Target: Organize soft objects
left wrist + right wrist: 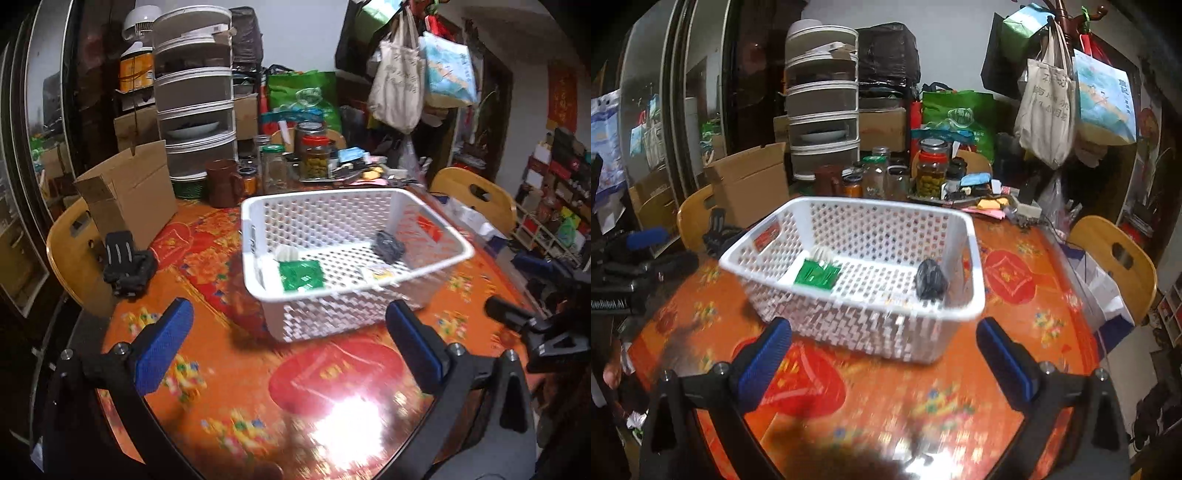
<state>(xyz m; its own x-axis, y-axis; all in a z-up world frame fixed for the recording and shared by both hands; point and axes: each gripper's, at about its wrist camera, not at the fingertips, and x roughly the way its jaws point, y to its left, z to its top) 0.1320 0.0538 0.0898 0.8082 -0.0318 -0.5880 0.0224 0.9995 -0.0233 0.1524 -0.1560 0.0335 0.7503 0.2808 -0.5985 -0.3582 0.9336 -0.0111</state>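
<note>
A white perforated basket (251, 229) (971, 258) stands on the orange patterned table. In it lie a green packet (301, 275) (816, 273), a dark grey crumpled soft thing (388, 245) (931, 278), a small white round item (286, 254) (822, 254) and a pale yellow-white piece (380, 273). My left gripper (290, 343) hovers open in front of the basket's near wall, with nothing between its blue pads. My right gripper (886, 363) is also open and empty, just short of the basket's near side.
A cardboard box (129, 195) and a black strapped object (127, 262) sit at the table's left. A brown mug (221, 182), jars (314, 155) and small clutter line the far edge. Wooden chairs (1115, 258) flank the table. A tiered food cover (195, 92) stands behind.
</note>
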